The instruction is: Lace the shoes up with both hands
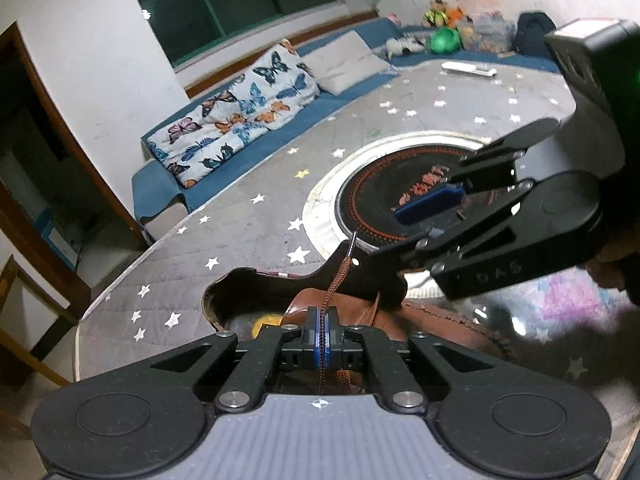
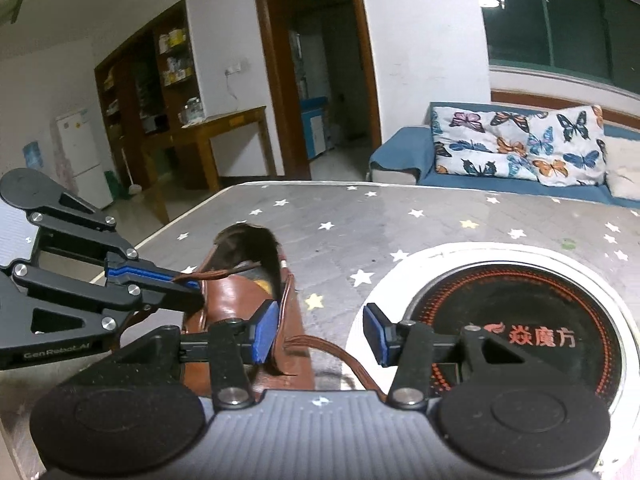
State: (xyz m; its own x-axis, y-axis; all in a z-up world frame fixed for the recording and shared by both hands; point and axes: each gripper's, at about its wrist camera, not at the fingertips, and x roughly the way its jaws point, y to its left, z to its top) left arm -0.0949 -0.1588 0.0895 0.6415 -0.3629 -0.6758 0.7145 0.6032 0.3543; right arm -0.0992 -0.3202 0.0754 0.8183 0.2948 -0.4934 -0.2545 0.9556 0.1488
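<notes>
Left claw (image 1: 322, 330) on lace (image 1: 338, 276)

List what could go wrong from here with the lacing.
1. The left gripper is shut on the brown lace well back from its tip; the loose end may droop and miss an eyelet.
2. The right gripper hangs open with a second lace strand lying slack beneath it; closing now may miss that strand.
3. Nothing steadies the brown shoe; a pull on the lace may drag it across the star-patterned cloth.
</notes>
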